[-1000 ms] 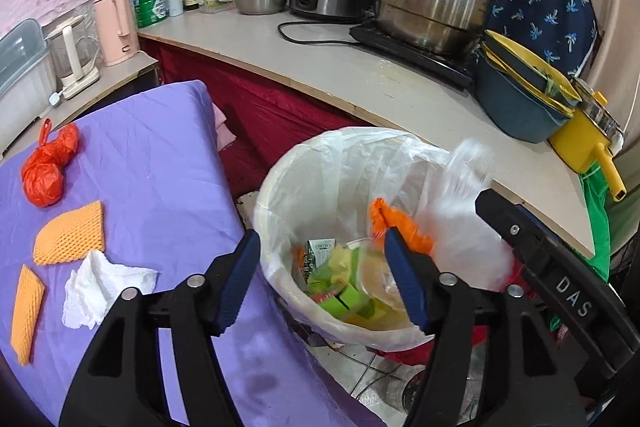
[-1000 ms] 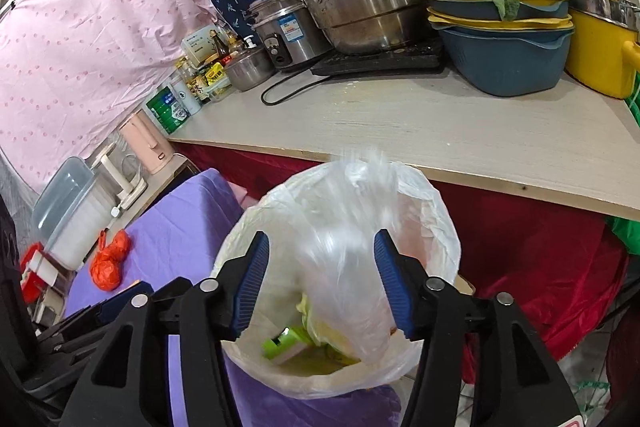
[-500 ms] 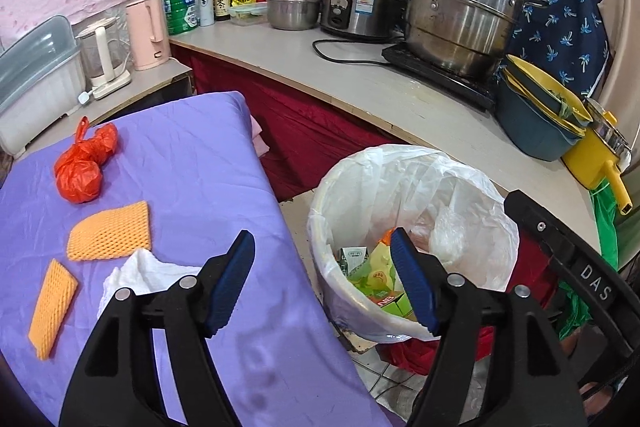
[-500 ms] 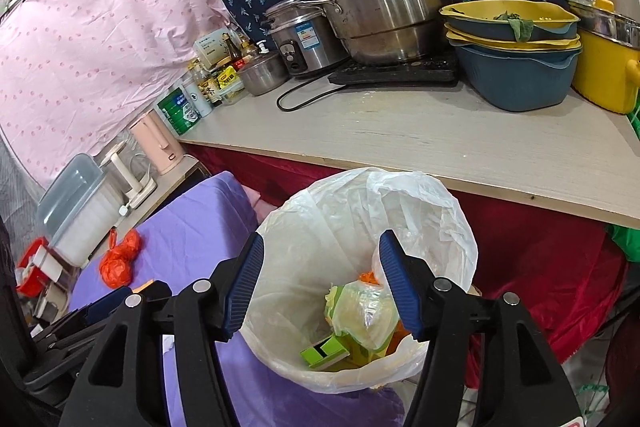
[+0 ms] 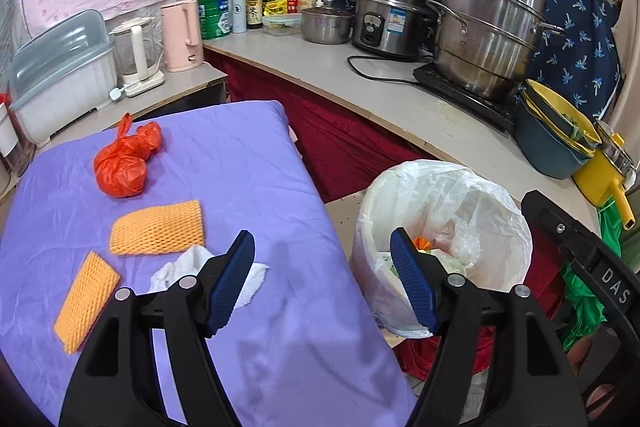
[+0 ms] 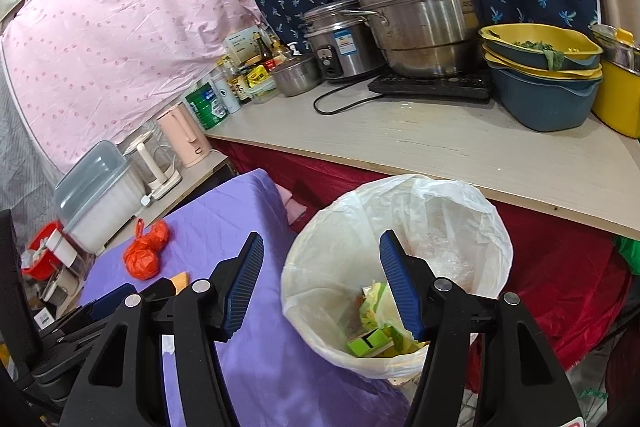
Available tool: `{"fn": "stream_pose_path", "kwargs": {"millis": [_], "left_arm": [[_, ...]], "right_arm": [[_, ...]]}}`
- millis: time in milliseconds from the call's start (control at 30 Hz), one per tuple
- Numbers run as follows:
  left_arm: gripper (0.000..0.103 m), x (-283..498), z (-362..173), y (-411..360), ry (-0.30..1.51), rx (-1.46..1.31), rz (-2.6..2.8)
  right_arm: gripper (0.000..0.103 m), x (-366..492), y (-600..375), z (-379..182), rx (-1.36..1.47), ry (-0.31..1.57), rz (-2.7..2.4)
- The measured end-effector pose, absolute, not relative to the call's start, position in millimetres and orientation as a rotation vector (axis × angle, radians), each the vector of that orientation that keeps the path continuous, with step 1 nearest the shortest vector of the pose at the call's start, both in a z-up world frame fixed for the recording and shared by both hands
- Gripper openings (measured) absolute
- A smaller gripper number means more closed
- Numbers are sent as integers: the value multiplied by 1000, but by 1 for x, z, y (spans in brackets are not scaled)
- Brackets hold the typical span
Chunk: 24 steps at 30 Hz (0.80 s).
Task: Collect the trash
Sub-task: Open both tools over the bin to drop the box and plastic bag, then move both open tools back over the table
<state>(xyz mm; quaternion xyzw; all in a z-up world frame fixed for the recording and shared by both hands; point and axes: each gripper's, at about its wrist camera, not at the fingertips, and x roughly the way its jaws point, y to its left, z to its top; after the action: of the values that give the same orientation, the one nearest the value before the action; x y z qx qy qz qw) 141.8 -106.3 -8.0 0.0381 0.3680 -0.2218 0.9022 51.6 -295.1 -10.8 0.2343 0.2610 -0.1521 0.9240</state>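
Observation:
A white-lined trash bin (image 5: 440, 211) (image 6: 396, 227) stands beside the purple-covered table (image 5: 248, 163) and holds cartons and a clear plastic bag (image 6: 440, 255). On the table lie a knotted red plastic bag (image 5: 122, 163) (image 6: 145, 251), two orange foam nets (image 5: 158, 227) (image 5: 86, 301) and a crumpled white tissue (image 5: 180, 269). My left gripper (image 5: 322, 269) is open and empty above the table's right edge, near the tissue. My right gripper (image 6: 320, 271) is open and empty above the bin's left rim.
A wooden counter (image 5: 360, 87) behind the bin carries steel pots (image 5: 490, 31), a rice cooker (image 5: 386, 17), stacked basins (image 5: 556, 131), bottles and a pink kettle (image 5: 182, 35). A dish box (image 5: 60, 67) stands at the left. Red cloth hangs under the counter.
The clear plastic bag dropped from my right gripper into the bin. Both grippers pulled back and left from the bin, the left now over the table edge.

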Motion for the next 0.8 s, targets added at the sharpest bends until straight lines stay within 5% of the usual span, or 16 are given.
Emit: {"fn": "stream_pose_path", "kwargs": {"millis": [800], "left_arm": [[70,157,-13,28,770,8,-268]], "right_arm": [[59,84,-192,0,399,585,-162]]}}
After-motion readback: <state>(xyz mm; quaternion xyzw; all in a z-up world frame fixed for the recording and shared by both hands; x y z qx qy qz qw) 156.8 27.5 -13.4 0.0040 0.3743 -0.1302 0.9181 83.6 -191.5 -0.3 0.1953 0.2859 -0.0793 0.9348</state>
